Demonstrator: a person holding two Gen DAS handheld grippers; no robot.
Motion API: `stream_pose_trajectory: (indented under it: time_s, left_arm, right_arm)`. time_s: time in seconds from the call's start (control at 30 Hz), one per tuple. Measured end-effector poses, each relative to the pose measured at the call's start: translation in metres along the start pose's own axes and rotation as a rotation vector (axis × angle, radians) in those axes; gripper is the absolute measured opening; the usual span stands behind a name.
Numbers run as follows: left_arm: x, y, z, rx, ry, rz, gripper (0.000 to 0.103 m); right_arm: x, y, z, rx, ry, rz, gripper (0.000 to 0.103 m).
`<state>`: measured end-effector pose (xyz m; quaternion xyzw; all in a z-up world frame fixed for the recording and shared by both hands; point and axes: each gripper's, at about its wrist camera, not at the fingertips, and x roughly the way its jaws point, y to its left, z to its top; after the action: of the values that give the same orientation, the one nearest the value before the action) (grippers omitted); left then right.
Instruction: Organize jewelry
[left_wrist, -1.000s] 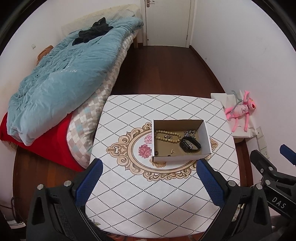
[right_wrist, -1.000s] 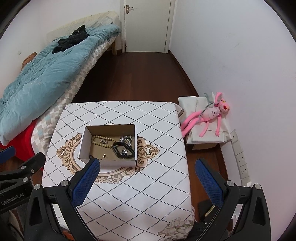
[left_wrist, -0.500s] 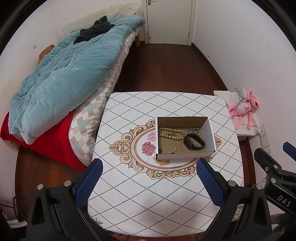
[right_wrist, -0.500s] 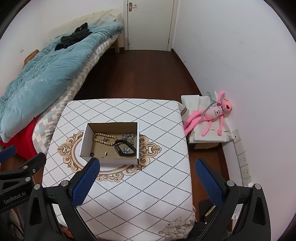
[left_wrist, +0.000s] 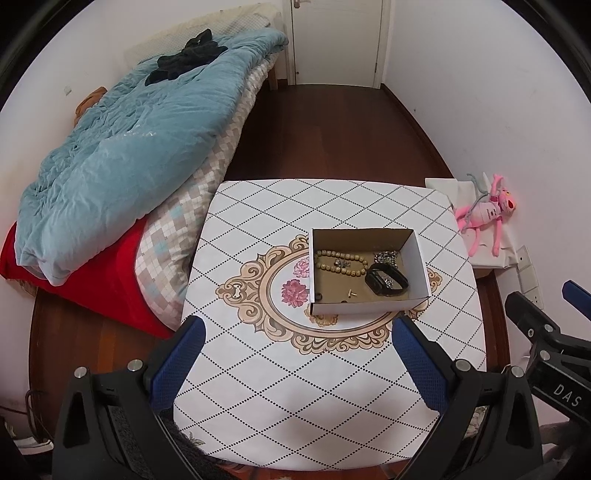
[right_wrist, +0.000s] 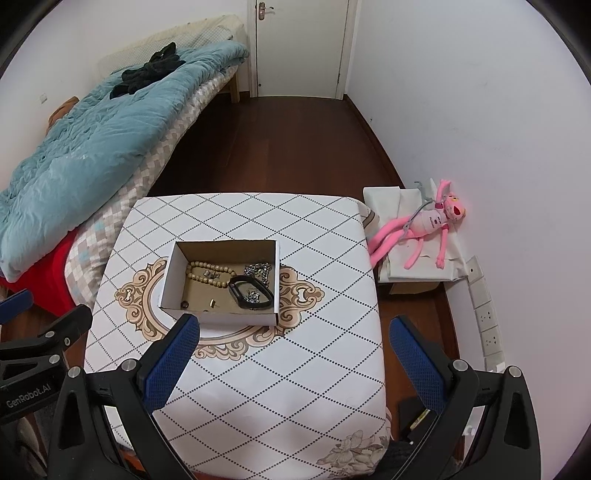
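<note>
An open cardboard box (left_wrist: 416, 254) (right_wrist: 168, 273) stands near the middle of the table (left_wrist: 295, 376) (right_wrist: 295, 369). Inside lie a wooden bead bracelet (left_wrist: 341, 263) (right_wrist: 208, 275), a black band (left_wrist: 386, 282) (right_wrist: 251, 291), a silver chain (left_wrist: 386, 256) (right_wrist: 258, 268) and a small gold stud (left_wrist: 351, 293) (right_wrist: 212, 302). My left gripper (left_wrist: 295, 332) is open and empty, held above the table's near edge. My right gripper (right_wrist: 291, 332) is open and empty, also high above the near side. Each gripper shows at the edge of the other's view.
A bed with a blue quilt (left_wrist: 122, 155) (right_wrist: 92, 136) runs along the left. A pink plush toy (left_wrist: 487, 214) (right_wrist: 424, 225) lies on a white box by the right wall. A door (left_wrist: 336, 37) (right_wrist: 299, 44) is at the far end.
Both views have drifted slightly: the table and box sit a little further and more centred than a second ago. Both grippers stay open and empty.
</note>
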<state>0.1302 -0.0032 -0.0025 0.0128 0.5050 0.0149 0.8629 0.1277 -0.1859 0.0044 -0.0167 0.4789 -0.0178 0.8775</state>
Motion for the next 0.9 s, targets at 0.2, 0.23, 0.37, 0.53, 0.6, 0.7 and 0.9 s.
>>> stream_pose_trajectory:
  time_s: [0.2,0.23,0.37,0.53,0.6,0.7,0.9]
  left_arm:
    - [0.0014,0.0026,-0.0016,-0.01,0.004,-0.002,0.103]
    - [0.0011,0.0023,-0.0014,-0.01,0.004,-0.003,0.103]
    - [0.0009,0.002,-0.0013,-0.01,0.004,-0.005,0.103]
    - [0.001,0.0019,-0.0026,-0.01,0.006,-0.009,0.103]
    - [0.0009,0.001,-0.0029,-0.01,0.007,-0.011,0.103]
    - [0.0004,-0.0005,-0.0036,-0.01,0.008,-0.012,0.103]
    - [0.0001,-0.0008,-0.0041,-0.011,0.008,-0.012,0.103]
  right_arm:
    - [0.0017,0.0008,-0.0002,-0.002,0.007,0.001,0.103]
    - [0.0021,0.0011,-0.0003,-0.003,0.008,0.001,0.103]
    - [0.003,0.0011,-0.0005,-0.005,0.009,0.004,0.103]
    - [0.003,0.0011,-0.0006,-0.004,0.009,0.003,0.103]
    - [0.0031,0.0008,-0.0005,-0.004,0.011,0.004,0.103]
    - [0.0039,0.0008,-0.0004,-0.006,0.013,0.002,0.103]
    - [0.0045,0.0002,-0.0003,-0.006,0.015,0.005,0.103]
